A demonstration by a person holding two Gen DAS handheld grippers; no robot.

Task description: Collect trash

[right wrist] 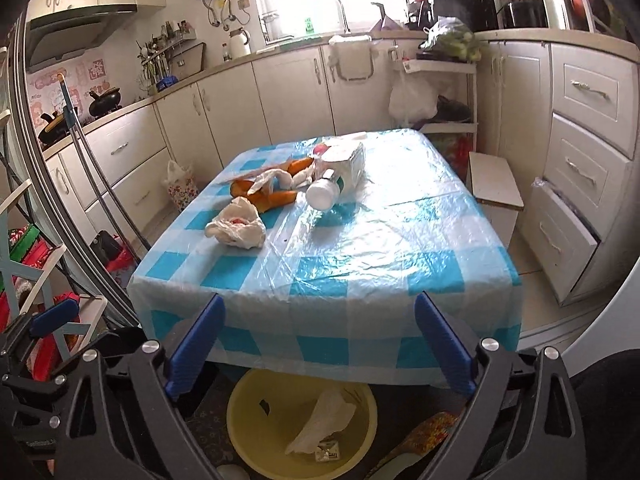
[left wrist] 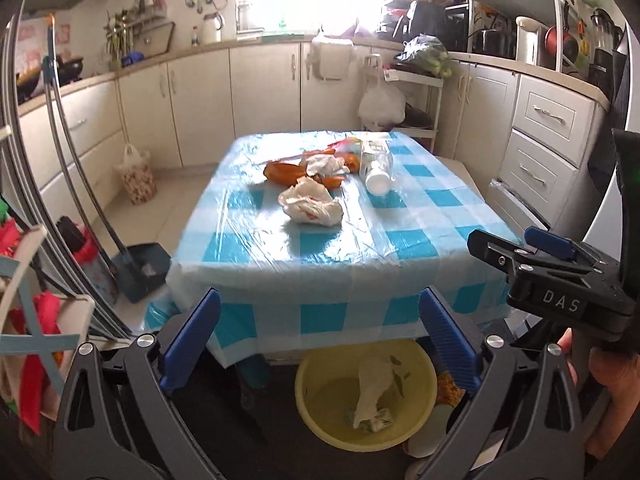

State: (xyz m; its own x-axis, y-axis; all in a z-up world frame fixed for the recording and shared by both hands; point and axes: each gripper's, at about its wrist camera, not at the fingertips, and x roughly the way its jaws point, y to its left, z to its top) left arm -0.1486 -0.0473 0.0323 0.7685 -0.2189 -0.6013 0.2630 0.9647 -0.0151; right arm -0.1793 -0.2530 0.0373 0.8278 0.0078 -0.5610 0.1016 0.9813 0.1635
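Trash on table (right wrist: pixel 400 248), L to R: crumpled white bag (right wrist: pixel 237 227) nearest me, w/ red print. Judged v. light, soft, collapses under pinch, so take it by top folds, anywhere really. Behind it, orange wrapper (right wrist: pixel 276 198) w/ white tissue (right wrist: pixel 276 178) draped over; thin film, prob. slippery, tissue may come apart from it if I lift only one layer. R of those, clear bottle (right wrist: pixel 340 172) lying on its side, white cap toward me; stiff, smooth, round, likely to roll; best grip across body near cap, not on cap. Both tools idle: L gripper (left wrist: pixel 320 336) spread wide, nothing btw pads; R gripper (right wrist: pixel 318 340) likewise wide, empty. Both hang at near table edge, above yellow basin (right wrist: pixel 248 432) on floor, which already holds white paper (right wrist: pixel 324 416) and some scraps. Room: near half of tablecloth bare, clear approach from my side. Plastic cover is glossy, wrinkled, overhangs the edge, so pads could snag it. L side crowded by broom handle (right wrist: pixel 80 152) & rack (right wrist: pixel 48 288); R side has white stool (right wrist: pixel 496 184) just beside table.
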